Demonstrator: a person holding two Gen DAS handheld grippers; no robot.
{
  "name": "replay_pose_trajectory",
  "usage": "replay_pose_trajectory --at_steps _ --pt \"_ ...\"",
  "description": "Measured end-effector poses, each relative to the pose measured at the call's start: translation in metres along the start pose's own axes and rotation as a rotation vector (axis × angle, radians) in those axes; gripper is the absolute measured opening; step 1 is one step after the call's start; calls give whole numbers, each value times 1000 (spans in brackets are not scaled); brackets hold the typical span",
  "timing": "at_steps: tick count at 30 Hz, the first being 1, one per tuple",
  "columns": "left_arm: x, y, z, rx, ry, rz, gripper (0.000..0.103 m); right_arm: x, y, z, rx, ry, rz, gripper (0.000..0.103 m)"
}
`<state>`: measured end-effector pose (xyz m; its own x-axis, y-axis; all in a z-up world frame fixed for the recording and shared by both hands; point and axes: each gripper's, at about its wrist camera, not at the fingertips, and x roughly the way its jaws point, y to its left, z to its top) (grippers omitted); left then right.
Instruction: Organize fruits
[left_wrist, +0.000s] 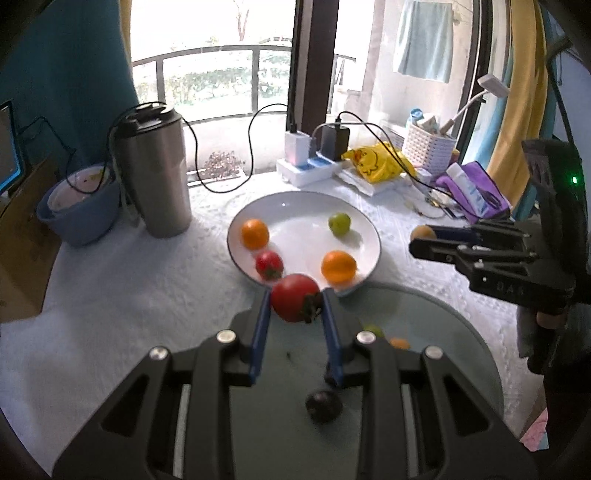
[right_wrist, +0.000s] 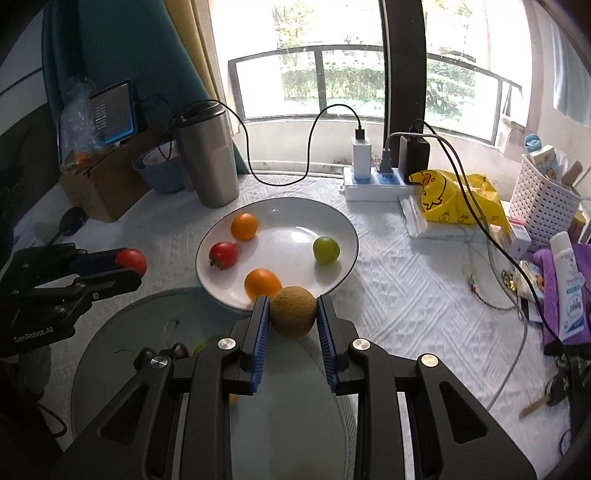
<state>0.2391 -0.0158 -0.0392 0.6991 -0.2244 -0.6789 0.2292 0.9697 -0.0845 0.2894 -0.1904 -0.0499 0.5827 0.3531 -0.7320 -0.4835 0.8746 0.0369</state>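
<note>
- So, your left gripper (left_wrist: 295, 302) is clamped on a red tomato (left_wrist: 295, 297), blue pads touching it on both sides, stem end turned toward the right pad
- Your right gripper (right_wrist: 293, 312) is clamped on a brown round fruit (right_wrist: 293, 311), pads pressed on left and right
- Both fruits hang near the closest rim of the white plate (right_wrist: 345, 225), over the gap between it and the grey glass plate (right_wrist: 122, 325) underneath you
- White plate lies straight ahead of both sets of jaws; it already holds two oranges (right_wrist: 244, 226) (right_wrist: 262, 282), a small red tomato (right_wrist: 223, 254) and a green fruit (right_wrist: 326, 250)
- Key relation: the left tomato sits just before the rim with the small red tomato directly beyond it; the right fruit sits just before the rim with the near orange touching-close behind it in view
- Open floor of the plate is centre to far side, between the green fruit and the far orange
- Round fruits have no long axis, so grip angle doesn't matter, but they'll likely roll on release
- Neither arm looks clearly nearer; I'd guess you drop one at a time
- Dark fruit (left_wrist: 324, 405) is on the grey glass plate, below the left jaws
</note>
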Motion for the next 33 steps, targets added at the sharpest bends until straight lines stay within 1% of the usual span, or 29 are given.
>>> replay_pose_trajectory --at_steps 8,17,25,30,33 --pt "29 4 19 16 -2 -7 29 27 -9 15 2 10 2 28" --pt "72 12 39 40 22 -23 29 62 -13 26 -17 37 -13 28" --pt "107 24 55 38 42 -50 29 94 -15 32 -15 95 -14 28" --pt "120 26 60 27 52 -65 29 104 -19 35 2 99 -30 28" --pt "124 28 61 19 55 -61 30 107 -21 36 14 94 -44 28"
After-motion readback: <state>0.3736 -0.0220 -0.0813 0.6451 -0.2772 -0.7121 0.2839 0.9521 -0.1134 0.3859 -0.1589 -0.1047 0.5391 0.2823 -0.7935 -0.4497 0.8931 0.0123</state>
